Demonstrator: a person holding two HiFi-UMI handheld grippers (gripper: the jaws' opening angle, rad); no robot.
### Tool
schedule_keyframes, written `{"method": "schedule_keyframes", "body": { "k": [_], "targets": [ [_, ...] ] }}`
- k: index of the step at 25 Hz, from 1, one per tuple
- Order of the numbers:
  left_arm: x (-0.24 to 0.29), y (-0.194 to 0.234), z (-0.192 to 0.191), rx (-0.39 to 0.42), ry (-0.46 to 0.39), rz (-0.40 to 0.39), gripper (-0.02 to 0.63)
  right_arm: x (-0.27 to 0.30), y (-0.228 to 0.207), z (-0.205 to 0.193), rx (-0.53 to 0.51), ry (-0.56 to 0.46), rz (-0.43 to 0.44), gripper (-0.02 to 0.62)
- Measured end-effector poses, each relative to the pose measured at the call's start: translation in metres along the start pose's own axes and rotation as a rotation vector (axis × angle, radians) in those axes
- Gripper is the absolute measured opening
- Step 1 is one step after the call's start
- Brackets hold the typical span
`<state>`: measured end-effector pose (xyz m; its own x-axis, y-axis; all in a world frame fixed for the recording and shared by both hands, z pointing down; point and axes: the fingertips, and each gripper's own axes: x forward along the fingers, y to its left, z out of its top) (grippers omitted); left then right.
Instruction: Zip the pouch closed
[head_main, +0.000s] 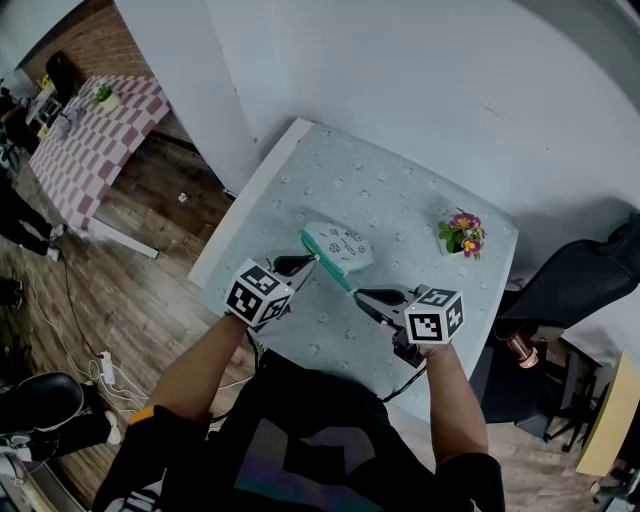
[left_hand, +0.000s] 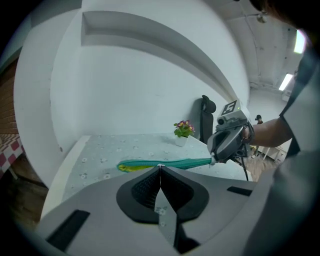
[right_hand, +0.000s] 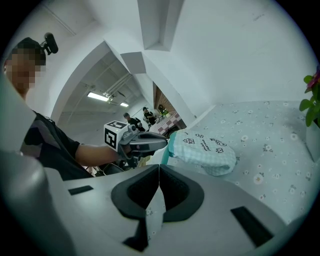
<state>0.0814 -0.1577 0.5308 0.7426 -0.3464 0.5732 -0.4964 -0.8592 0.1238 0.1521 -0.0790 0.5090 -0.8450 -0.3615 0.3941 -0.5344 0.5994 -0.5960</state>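
Teal first: the zip edge (head_main: 327, 262) of the pouch (head_main: 345, 246) is strung between my two grippers, mid-table. Left gripper (head_main: 304, 265): fingers pressed together, pinching that edge partway along, on what looks like a small pale tab. Right gripper (head_main: 363, 295): fingers together too, nipping the edge's near-right end. The pouch body, pale check with small prints, sits just beyond the zip over the floral tablecloth (head_main: 400, 190). Farther right, well apart, is a potted flower plant (head_main: 462, 236). White wall (head_main: 420, 70) behind.
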Motion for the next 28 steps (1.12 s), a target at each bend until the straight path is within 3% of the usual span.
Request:
{"method": "schedule_keyframes", "body": {
  "k": [7,12,20,28],
  "targets": [
    [0.000,0.056,-0.015,-0.048,0.056,0.151,0.012,-0.002,-0.006,-0.002,0.012,-0.008,-0.024,0.021],
    [0.003,0.056,-0.021,-0.050,0.070,0.163,0.012,0.001,-0.011,-0.005,0.002,-0.005,-0.067,0.021],
    [-0.017,0.020,-0.011,-0.096,-0.008,0.145,0.038,0.002,-0.022,0.004,-0.071,-0.060,-0.270,0.025],
    [-0.070,0.001,0.030,-0.071,-0.162,0.234,0.037,-0.010,0.002,0.042,-0.144,-0.234,-0.594,0.026]
  ]
}}
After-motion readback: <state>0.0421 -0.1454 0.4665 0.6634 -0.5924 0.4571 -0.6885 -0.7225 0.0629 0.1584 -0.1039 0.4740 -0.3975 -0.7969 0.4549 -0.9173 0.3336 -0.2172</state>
